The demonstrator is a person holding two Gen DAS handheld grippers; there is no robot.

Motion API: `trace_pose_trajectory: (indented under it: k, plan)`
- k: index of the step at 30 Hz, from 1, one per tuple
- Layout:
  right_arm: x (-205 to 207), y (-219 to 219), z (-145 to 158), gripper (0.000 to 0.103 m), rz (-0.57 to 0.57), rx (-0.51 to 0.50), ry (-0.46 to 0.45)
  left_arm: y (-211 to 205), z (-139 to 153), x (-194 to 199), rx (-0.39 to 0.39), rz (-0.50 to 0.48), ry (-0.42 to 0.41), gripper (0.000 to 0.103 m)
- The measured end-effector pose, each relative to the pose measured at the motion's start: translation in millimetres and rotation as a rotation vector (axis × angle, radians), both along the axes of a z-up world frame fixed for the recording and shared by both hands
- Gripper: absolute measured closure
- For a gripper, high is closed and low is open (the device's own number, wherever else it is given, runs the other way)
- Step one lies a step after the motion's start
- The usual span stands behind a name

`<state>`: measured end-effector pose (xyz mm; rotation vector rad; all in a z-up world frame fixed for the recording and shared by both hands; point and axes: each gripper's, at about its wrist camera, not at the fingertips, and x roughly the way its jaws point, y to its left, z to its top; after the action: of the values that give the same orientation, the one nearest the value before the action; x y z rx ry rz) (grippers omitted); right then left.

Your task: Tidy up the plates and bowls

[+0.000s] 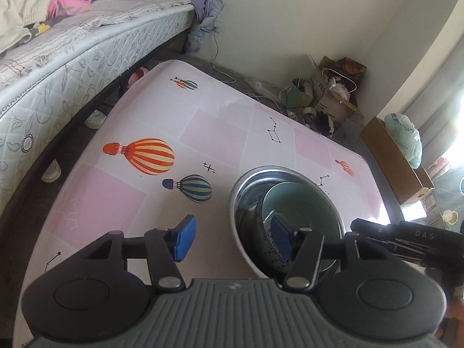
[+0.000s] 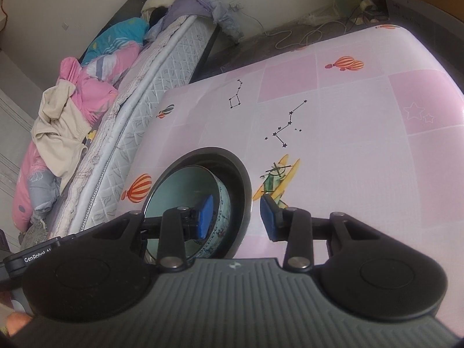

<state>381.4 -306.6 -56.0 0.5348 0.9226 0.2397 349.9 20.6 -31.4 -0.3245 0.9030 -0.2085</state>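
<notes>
The right tool [image 2: 236, 217] clamps the walls of the metal bowl [image 2: 242, 179] and the pale green bowl [image 2: 185, 182] nested inside it. The left tool [image 1: 232, 239] is half open, one pad inside the green bowl, gripping nothing. Both bowls sit on the pink counter [image 2: 348, 145] beside a bed [image 1: 72, 66].

bowl [image 1: 301, 203] in basin [image 1: 246, 185], basin on table [image 1: 203, 127], bed [image 1: 87, 49] beside table

Bedroom: mattress [image 1: 72, 66], heaped bedding [image 2: 95, 87]

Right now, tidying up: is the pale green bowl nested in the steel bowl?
Yes: pale green ceramic bowl sits tilted inside the round steel bowl.
</notes>
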Motion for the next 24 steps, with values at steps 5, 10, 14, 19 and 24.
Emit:
trace_pose_trajectory:
  k: [5, 10, 14, 19, 24]
  plan:
    - [11, -3, -8, 0.072, 0.008, 0.011, 0.001, -7, -12, 16, -0.008, -0.012, 0.053, 0.072]
    - [14, -2, -15, 0.083, 0.032, 0.01, 0.019, -14, -20, 22, 0.01, -0.03, 0.072, 0.082]
    - [18, -1, -20, 0.09, 0.041, 0.007, 0.023, -18, -23, 26, 0.042, -0.033, 0.074, 0.083]
    - [26, 0, -29, 0.093, 0.041, 0.02, 0.047, -16, -28, 31, 0.042, -0.022, 0.087, 0.086]
    - [32, 8, -35, 0.096, 0.042, 0.009, 0.046, -18, -37, 34, 0.05, -0.031, 0.091, 0.088]
